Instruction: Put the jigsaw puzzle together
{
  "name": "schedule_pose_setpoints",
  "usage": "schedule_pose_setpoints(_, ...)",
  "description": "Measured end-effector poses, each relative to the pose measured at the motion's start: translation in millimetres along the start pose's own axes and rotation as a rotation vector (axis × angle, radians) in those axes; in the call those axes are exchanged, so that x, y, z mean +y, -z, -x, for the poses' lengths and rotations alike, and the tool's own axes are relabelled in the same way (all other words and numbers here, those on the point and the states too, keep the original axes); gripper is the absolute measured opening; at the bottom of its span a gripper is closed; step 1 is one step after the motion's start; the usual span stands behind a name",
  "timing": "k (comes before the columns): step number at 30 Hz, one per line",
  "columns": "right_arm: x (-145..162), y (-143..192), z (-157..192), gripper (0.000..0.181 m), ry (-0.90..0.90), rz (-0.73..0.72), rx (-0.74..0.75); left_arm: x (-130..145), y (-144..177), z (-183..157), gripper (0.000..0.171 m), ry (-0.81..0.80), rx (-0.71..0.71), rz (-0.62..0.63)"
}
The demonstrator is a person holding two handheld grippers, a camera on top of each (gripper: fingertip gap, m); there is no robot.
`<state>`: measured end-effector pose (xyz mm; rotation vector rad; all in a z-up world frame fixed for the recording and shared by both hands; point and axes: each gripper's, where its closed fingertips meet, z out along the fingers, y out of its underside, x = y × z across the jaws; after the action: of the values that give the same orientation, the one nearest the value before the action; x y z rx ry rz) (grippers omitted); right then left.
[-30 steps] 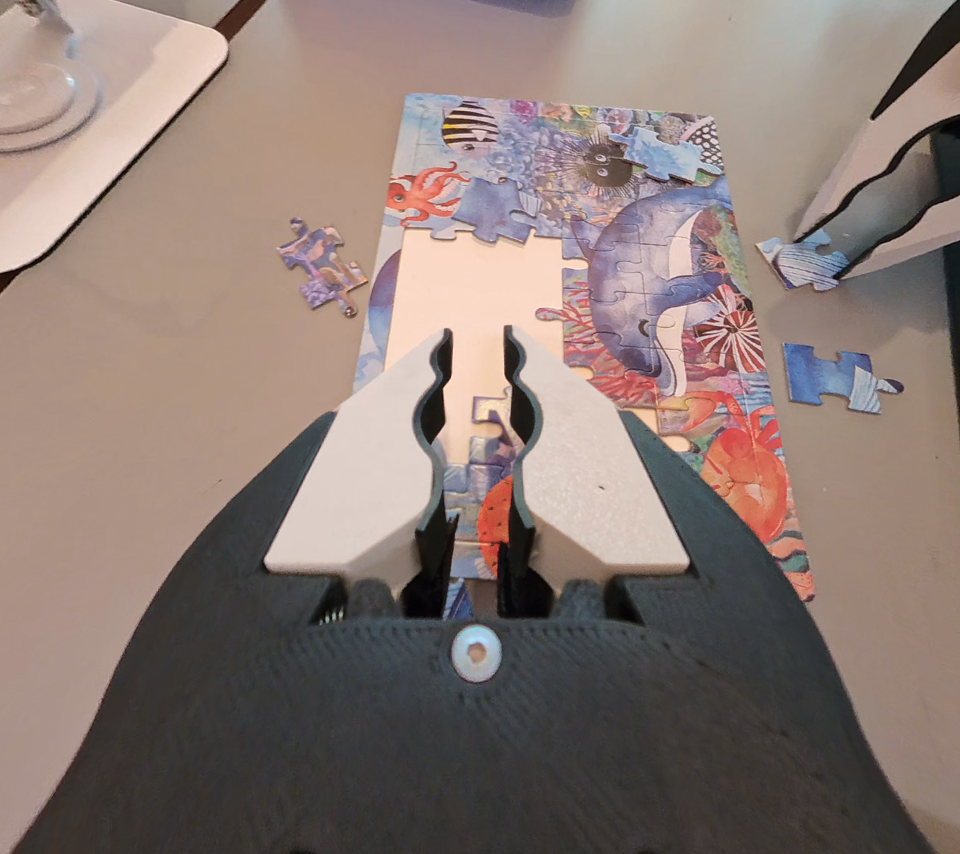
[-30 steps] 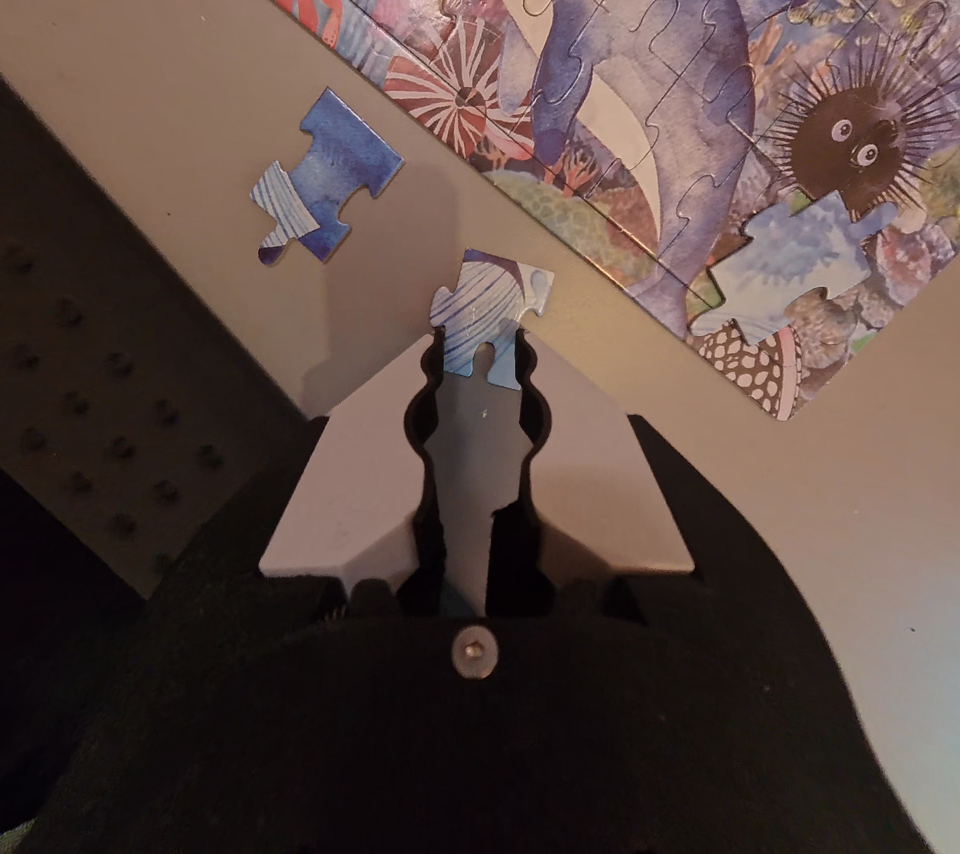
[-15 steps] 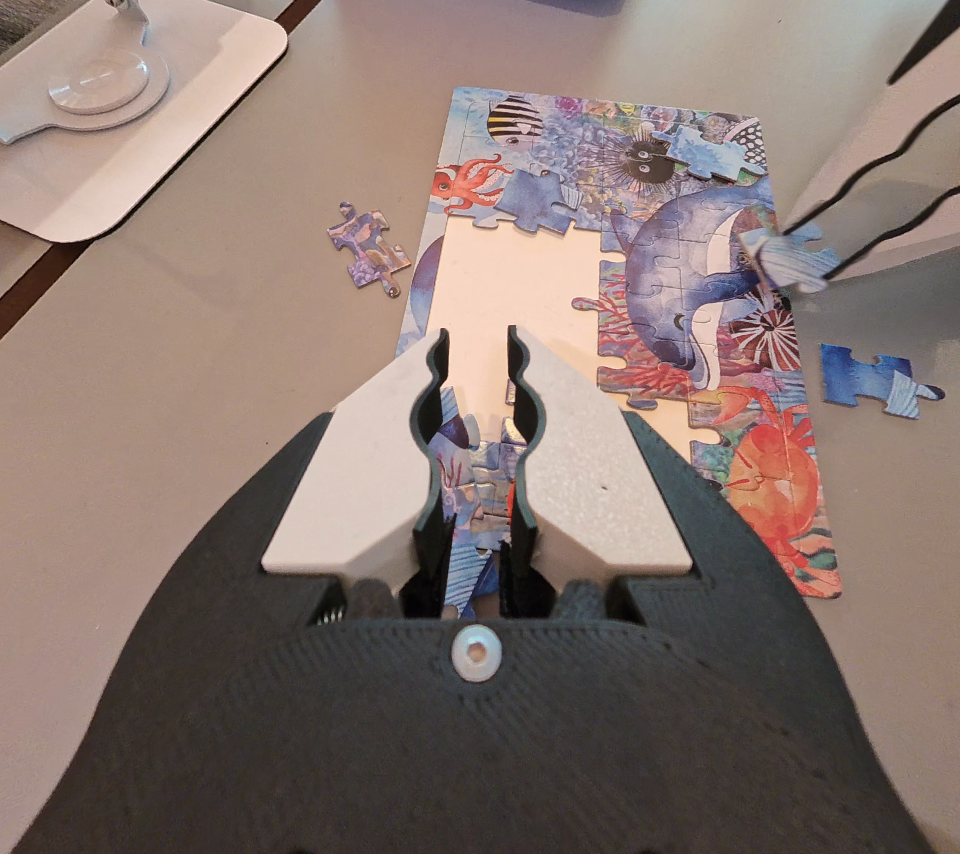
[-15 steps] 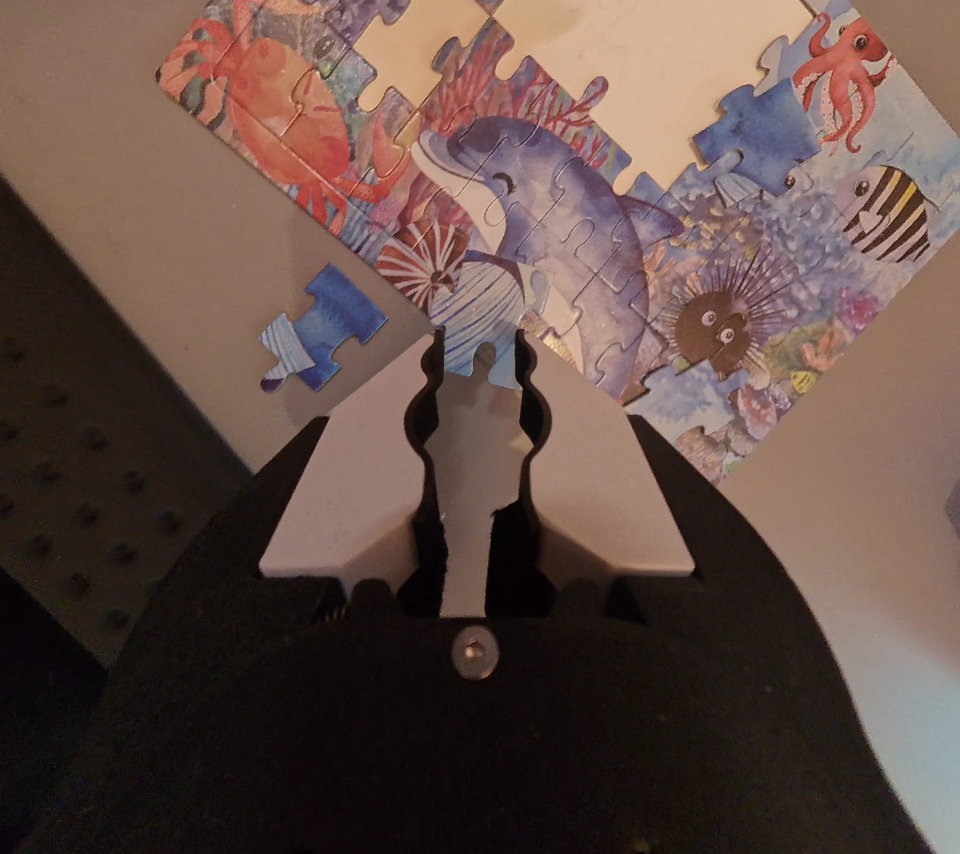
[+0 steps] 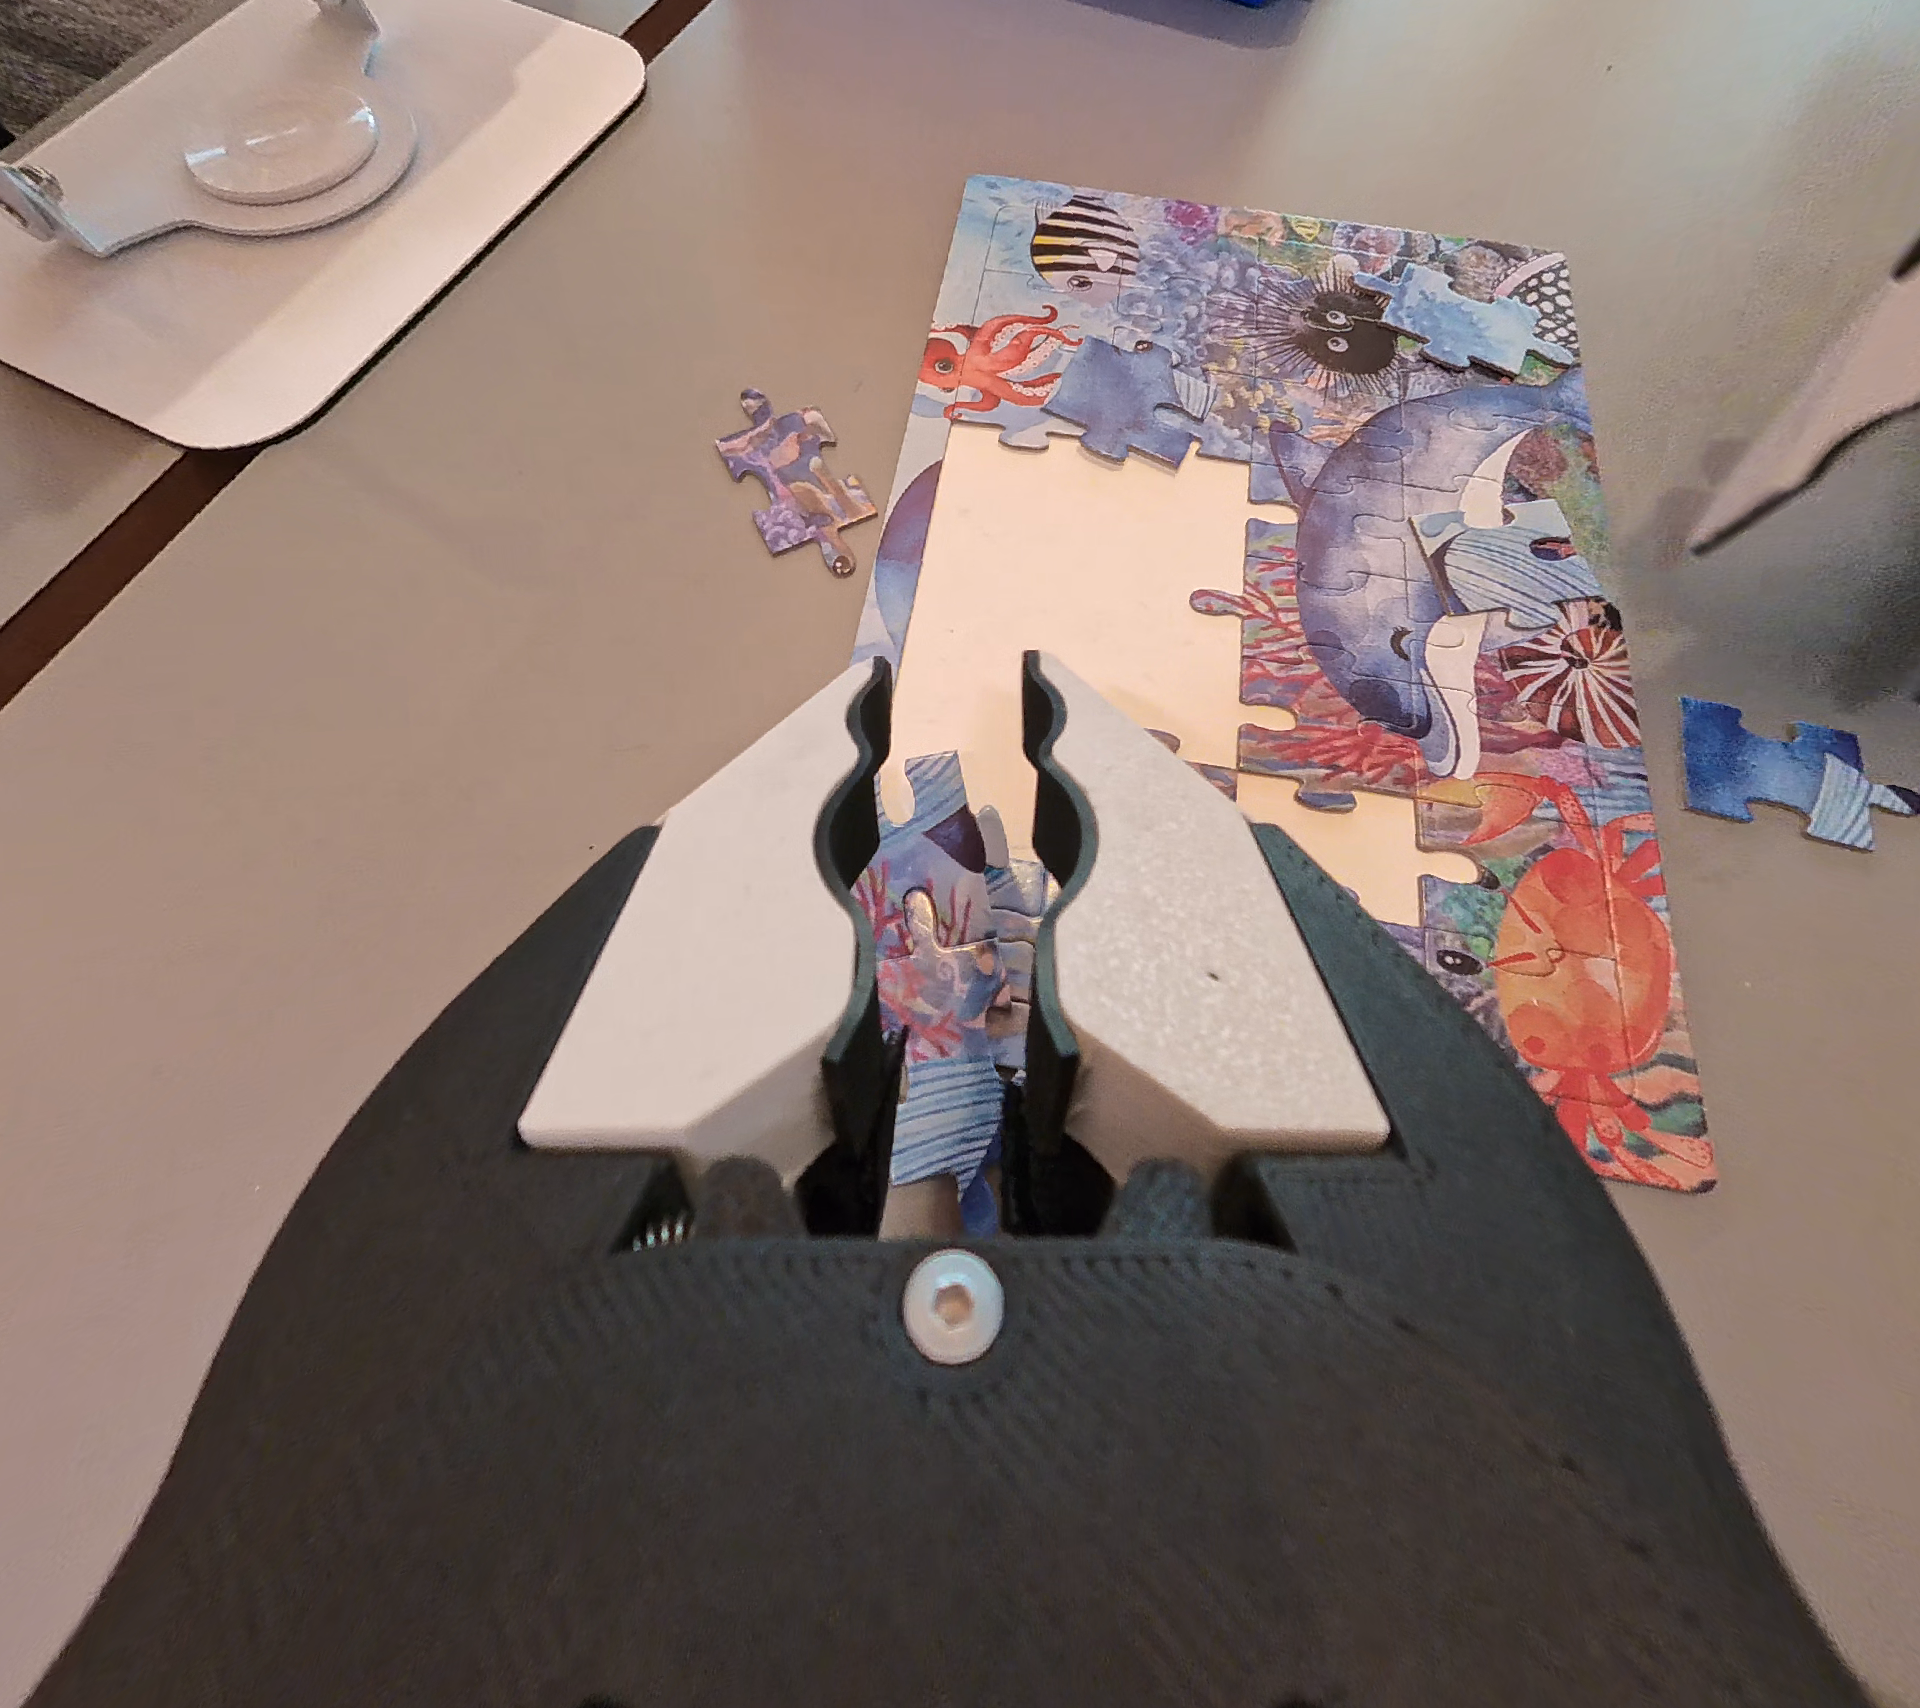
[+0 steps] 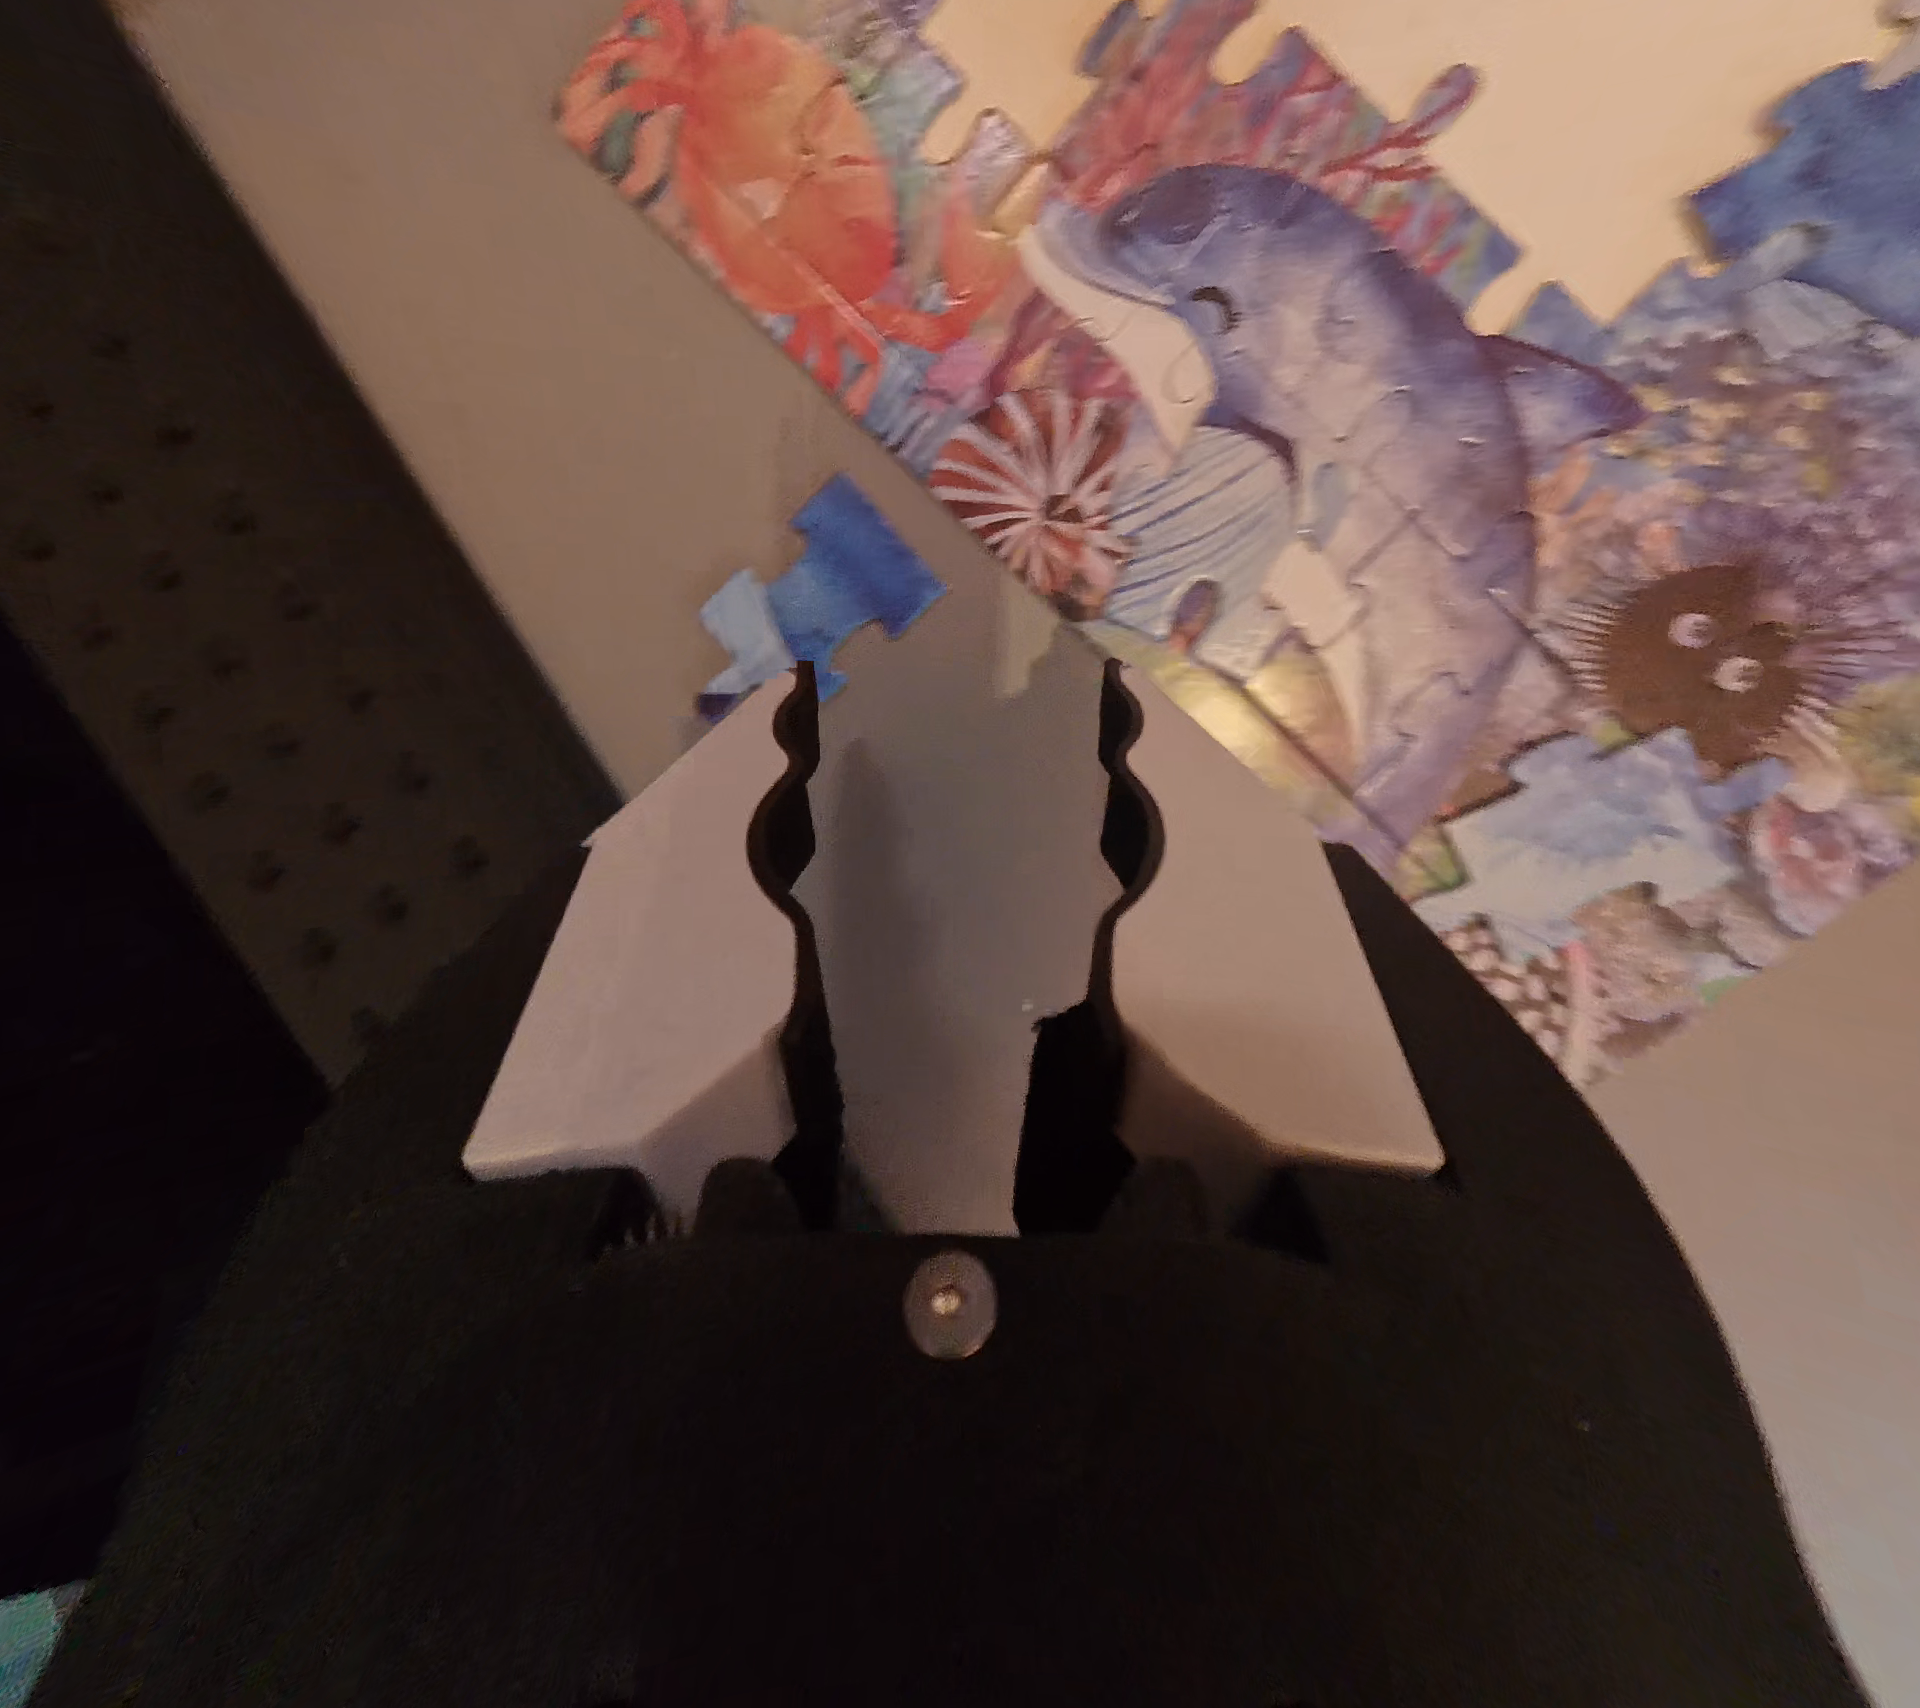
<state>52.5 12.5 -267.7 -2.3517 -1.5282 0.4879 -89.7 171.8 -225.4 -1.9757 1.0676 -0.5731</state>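
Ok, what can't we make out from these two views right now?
- Left wrist view: near-left corner of the puzzle, hidden behind the left hand-held gripper; its grip unclear.
- Left wrist view: the right hand-held gripper, blurred and cut by the right edge.
- Right wrist view: motion blur hides whether the striped piece sits flush; the top edge cuts the puzzle.

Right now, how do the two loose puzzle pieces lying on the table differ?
The purple piece lies left of the puzzle board, mottled purple and tan. The blue piece lies on its right, solid blue with a striped pale end. Both rest flat on the table, apart from the board, untouched by either tool.
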Motion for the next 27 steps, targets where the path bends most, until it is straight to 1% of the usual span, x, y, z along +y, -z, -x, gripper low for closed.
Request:
schedule_pose_setpoints(2, 5, -4, 18, 0.057, 0.02, 0.008, -0.043, 0, 0, 0, 0.023, -0.003, -0.003, 0.002)
schedule_pose_setpoints(4, 10, -9, 25, 0.06, 0.033, 0.024, -0.031, 0, 0, -1, 0.023, -0.006, -0.003, 0.003)
schedule_pose_setpoints(8, 10, -19, 31, 0.06, -0.008, 0.012, -0.018, 0, 1, -2, 0.023, -0.01, -0.005, 0.005)
schedule_pose_setpoints(11, 8, -24, 28, 0.058, -0.011, 0.004, 0.035, -1, 1, -2, 0.023, -0.011, -0.004, 0.002)
schedule_pose_setpoints(15, 4, -27, 27, 0.05, 0.001, -0.003, 0.094, -2, 1, -2, 0.023, -0.012, -0.004, 0.001)
schedule_pose_setpoints(17, 3, -28, 30, 0.046, 0.005, -0.005, 0.098, -2, 2, -2, 0.023, -0.014, -0.007, 0.002)
schedule_pose_setpoints(21, -4, -32, 41, 0.027, 0.042, -0.033, 0.068, -3, 2, -3, 0.023, -0.015, -0.006, 0.0)
schedule_pose_setpoints(27, -9, -35, 53, 0.024, 0.082, -0.042, 0.051, -3, 2, -4, 0.023, -0.02, -0.006, 0.002)
